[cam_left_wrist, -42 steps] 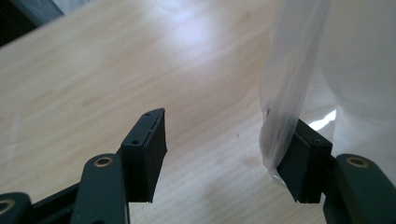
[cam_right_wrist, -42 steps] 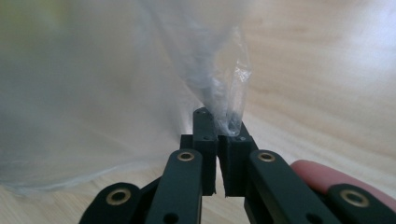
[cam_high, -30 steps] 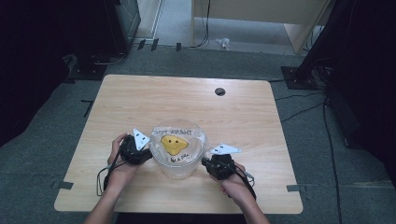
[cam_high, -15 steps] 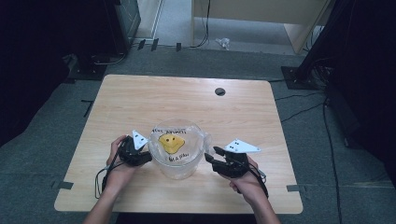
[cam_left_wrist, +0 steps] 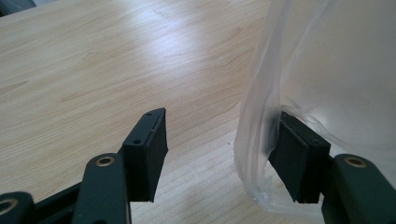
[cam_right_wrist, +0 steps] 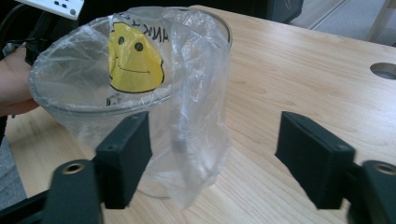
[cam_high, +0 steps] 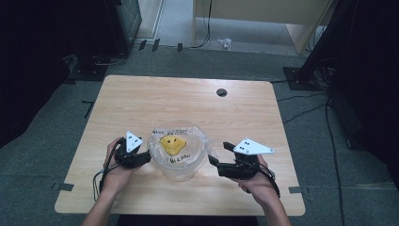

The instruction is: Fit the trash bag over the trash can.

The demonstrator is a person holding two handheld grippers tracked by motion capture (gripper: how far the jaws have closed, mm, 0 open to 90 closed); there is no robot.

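Right claw [cam_high: 219, 153] agape beside bag-lined cup [cam_high: 179, 149].

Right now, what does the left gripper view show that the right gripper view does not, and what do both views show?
The left gripper view alone shows one finger of the left gripper tucked behind the plastic bag's film, the other outside it.

The right gripper view alone shows the yellow smiley face, the container's clear rim, the table's cable hole and the open right gripper, which holds nothing.

Both show the plastic bag and the wooden table.
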